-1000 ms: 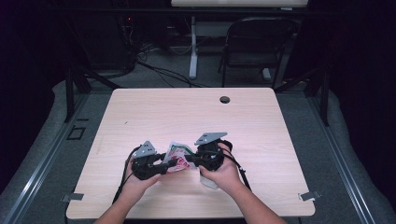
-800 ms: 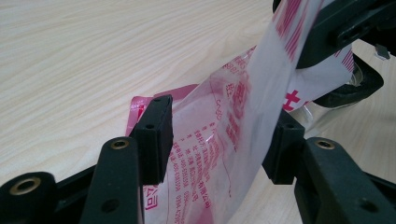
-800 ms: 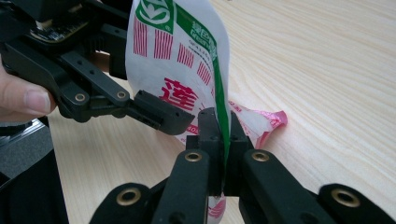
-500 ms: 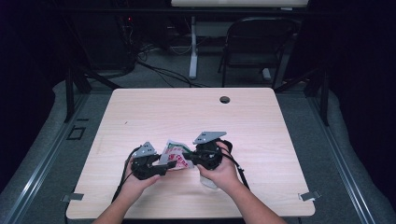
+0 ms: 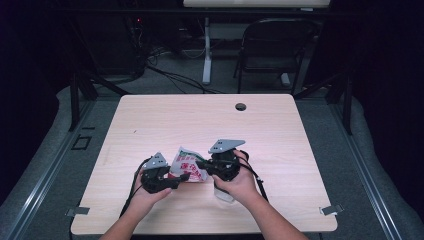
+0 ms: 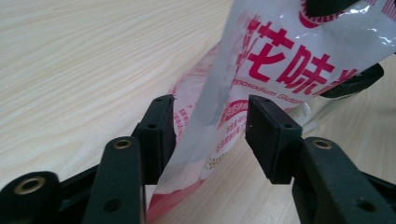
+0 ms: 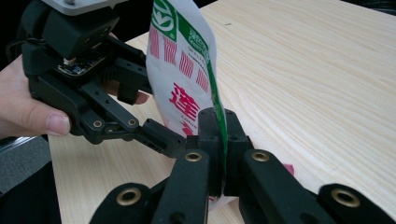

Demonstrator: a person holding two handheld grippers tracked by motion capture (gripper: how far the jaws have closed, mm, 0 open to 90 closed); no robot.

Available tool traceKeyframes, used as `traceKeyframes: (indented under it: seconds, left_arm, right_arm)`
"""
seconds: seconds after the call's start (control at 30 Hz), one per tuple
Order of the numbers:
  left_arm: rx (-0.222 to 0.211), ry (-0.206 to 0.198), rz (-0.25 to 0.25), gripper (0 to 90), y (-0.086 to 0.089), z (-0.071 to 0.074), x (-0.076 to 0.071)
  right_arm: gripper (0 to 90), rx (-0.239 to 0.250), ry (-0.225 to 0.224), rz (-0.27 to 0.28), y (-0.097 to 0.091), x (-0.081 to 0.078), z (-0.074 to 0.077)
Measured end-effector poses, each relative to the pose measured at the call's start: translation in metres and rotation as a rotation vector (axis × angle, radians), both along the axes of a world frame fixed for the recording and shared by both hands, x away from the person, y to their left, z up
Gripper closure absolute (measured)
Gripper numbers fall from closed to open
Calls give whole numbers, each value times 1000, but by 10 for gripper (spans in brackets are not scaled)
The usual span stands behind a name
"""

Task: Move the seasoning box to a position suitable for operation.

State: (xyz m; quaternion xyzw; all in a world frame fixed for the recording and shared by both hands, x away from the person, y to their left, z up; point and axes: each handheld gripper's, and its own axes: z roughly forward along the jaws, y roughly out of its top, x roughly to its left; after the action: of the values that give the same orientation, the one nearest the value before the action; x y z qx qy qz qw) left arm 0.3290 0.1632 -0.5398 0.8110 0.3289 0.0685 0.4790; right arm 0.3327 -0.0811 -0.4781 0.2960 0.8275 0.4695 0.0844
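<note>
The right gripper [image 7: 219,154] is pinching the edge of a white packet [image 5: 187,167] printed in red and green, its jaws closed flat on the film and holding the packet upright above the table [image 5: 280,130]. The left gripper [image 6: 210,135] is standing with its jaws apart; they have just been opening. The packet's lower part is hanging between the two pads [image 6: 273,135], nearer the left-hand pad and not visibly pressed by either.

What could go wrong is likely this: with the left jaws letting go, the whole packet is hanging from one thin pinch on its edge. The film looks smooth and glossy, so it may be sliding out of the right jaws, or the packet may be swinging and twisting round that single hold. If the left gripper is closing again, it may be catching a fold instead of the flat seam, creasing the film. A hard pull between the two could be tearing the packet and spilling whatever is inside.

Counted: one packet, two grippers, each in one hand [image 5: 150,197], one table, and one dark round hole [image 5: 240,106] in it, well beyond the fingers.
</note>
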Motion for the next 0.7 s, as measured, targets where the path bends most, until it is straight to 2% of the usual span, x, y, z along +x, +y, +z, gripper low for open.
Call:
traceKeyframes:
  seconds: [0.13,0.17,0.3,0.37,0.43,0.7]
  left_arm:
    - [17,12,-12,460,-1,-4,2]
    - [12,25,-16,454,-2,-7,3]
    - [22,36,-22,440,-3,-11,4]
    - [45,40,-26,430,-4,-13,5]
    - [59,39,-14,426,-4,-15,6]
    - [81,32,-38,401,-6,-20,7]
  right_arm:
    - [900,3,1,9,-3,-1,-1]
    - [900,8,0,4,-6,-1,-2]
    - [900,3,-1,6,-9,-2,-2]
    - [900,4,1,8,-11,-3,-3]
    - [900,5,-2,7,-12,-3,-3]
    - [900,13,6,5,-16,-4,-5]
